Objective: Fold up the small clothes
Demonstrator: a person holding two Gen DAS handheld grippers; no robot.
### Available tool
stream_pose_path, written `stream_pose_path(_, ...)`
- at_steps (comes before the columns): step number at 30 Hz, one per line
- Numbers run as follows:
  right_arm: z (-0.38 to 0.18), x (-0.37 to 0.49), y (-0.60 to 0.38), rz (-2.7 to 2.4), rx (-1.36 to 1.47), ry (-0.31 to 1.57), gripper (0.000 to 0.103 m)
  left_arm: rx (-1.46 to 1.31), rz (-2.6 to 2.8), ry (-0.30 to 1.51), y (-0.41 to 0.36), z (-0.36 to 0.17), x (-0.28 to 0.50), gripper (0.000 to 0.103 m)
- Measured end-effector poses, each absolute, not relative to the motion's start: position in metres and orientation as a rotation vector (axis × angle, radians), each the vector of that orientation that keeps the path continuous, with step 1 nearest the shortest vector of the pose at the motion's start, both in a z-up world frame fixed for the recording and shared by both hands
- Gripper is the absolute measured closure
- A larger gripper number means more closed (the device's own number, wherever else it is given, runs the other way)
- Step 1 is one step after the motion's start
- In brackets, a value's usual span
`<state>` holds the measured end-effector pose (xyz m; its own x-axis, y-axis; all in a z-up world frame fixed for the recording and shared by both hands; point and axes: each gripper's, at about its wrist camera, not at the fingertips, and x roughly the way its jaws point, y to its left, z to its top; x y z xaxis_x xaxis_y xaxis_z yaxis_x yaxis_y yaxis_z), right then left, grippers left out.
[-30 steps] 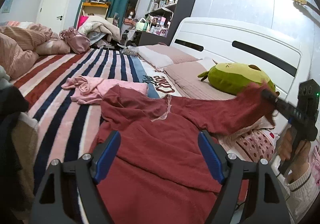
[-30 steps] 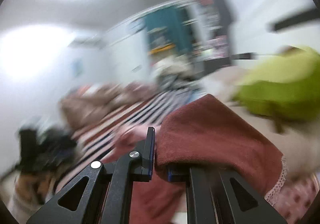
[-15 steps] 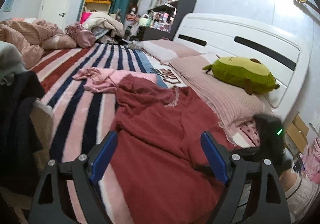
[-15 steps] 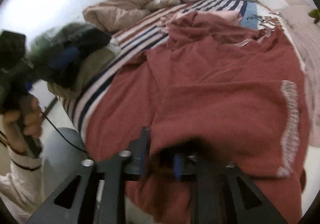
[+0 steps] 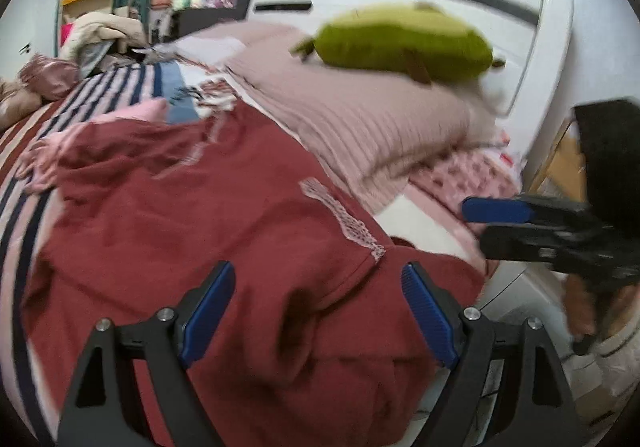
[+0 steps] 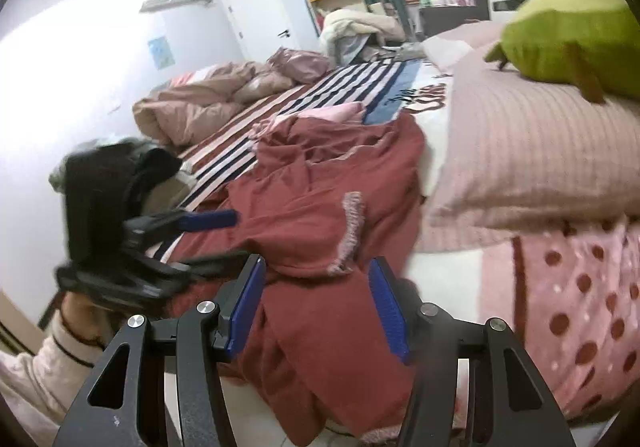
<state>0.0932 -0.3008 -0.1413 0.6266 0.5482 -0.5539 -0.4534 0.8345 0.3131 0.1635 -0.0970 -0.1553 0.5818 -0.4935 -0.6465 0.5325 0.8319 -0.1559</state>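
Dark red garment lies spread on the bed, centre and lower centre of both views, lace-trimmed sleeve cuff folded across it. Left claw spread wide just above the red cloth, nothing pinched. Right claw opening, pads off the fabric, cloth below between them. Pink striped pillow at right, green plush toy on it. Pink garment behind, on striped blanket.
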Motion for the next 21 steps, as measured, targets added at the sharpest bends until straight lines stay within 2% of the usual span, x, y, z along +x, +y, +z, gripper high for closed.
stream_pose_path(3,-0.146,0.091,-0.307,0.575,0.166,0.685,0.054,0.103,-0.587,0.777,-0.120,-0.171,0.178,0.027)
stream_pose_path(5,-0.150,0.092,-0.314,0.569,0.170,0.689,0.054,0.119,-0.554,0.798,-0.128,-0.178,0.185,0.044)
stream_pose_path(6,-0.152,0.093,-0.316,0.567,0.175,0.690,0.054,0.118,-0.545,0.804,-0.130,-0.180,0.186,0.049)
stream_pose_path(7,-0.155,0.093,-0.317,0.566,0.181,0.691,0.054,0.112,-0.530,0.801,-0.129,-0.180,0.185,0.060)
stream_pose_path(8,-0.157,0.094,-0.321,0.566,0.189,0.691,0.054,0.101,-0.512,0.782,-0.127,-0.176,0.182,0.079)
stream_pose_path(10,-0.159,0.096,-0.326,0.566,0.209,0.689,0.054,0.077,-0.517,0.758,-0.120,-0.170,0.178,0.097)
stream_pose_path(21,-0.167,0.099,-0.337,0.554,0.254,0.708,0.054,-0.119,-0.340,0.612,-0.028,-0.135,0.124,0.099)
